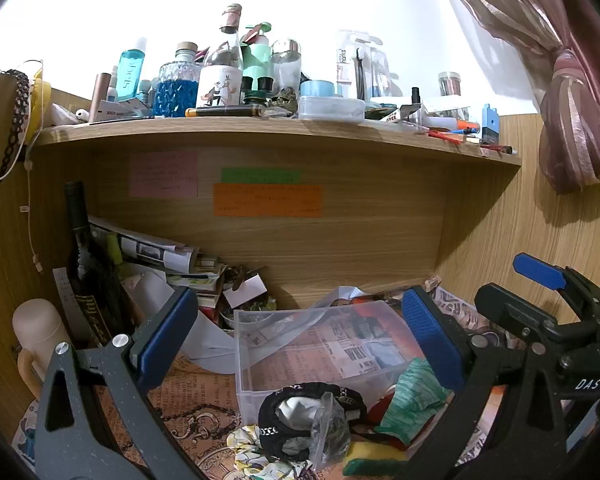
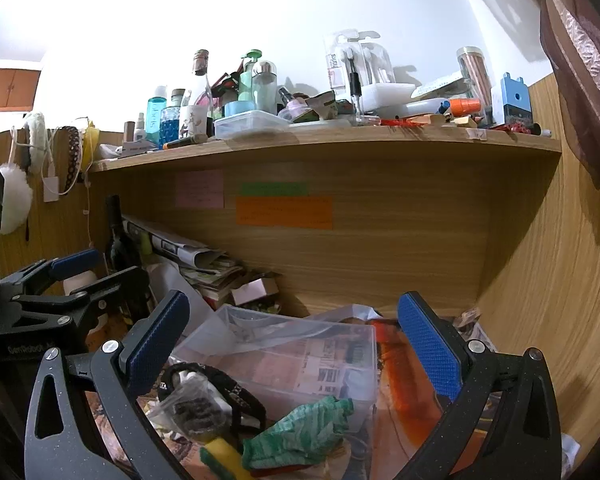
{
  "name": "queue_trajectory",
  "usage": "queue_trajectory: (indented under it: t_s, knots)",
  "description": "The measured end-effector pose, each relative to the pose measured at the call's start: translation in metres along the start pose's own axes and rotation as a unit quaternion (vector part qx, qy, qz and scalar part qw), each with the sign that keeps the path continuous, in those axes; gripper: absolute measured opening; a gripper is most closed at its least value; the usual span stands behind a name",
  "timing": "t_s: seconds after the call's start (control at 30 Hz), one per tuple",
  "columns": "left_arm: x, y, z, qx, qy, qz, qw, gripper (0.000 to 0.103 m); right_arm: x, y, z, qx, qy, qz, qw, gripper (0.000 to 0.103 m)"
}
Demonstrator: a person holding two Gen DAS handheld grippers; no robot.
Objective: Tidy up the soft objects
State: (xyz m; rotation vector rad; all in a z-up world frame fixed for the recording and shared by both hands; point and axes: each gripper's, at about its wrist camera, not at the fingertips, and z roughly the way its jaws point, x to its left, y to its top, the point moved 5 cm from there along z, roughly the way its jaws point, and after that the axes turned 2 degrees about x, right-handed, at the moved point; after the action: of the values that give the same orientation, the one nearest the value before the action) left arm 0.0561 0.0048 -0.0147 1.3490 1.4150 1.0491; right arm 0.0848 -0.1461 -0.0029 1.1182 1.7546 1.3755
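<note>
A clear plastic bin (image 1: 300,344) (image 2: 284,352) stands on the desk under the shelf, with nothing soft in it. In front of it lies a pile of soft things: a green striped cloth (image 1: 412,404) (image 2: 300,428), a black patterned band (image 1: 300,404) (image 2: 220,380), a small plastic bag (image 1: 330,436) (image 2: 192,408), a yellow and green sponge (image 1: 372,456) (image 2: 224,456) and a floral scrunchie (image 1: 256,460). My left gripper (image 1: 300,340) is open above the pile and holds nothing. My right gripper (image 2: 296,344) is open and holds nothing, over the green cloth.
A wooden shelf (image 1: 260,128) crowded with bottles and jars hangs above. A dark wine bottle (image 1: 88,264), a pale mug (image 1: 36,336) and stacked papers (image 1: 168,256) fill the back left. A curtain (image 1: 572,120) hangs at the right. Printed paper covers the desk.
</note>
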Motion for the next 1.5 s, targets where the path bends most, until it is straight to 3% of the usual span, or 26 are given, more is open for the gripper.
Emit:
queue_trajectory:
  t_s: [1.5]
  knots:
    - [-0.0026,-0.0033,0.0016,0.001,-0.002,0.000,1.0000,0.103,0.0054,0.0005,-0.0037,-0.009,0.002,0.003,1.000,0.103]
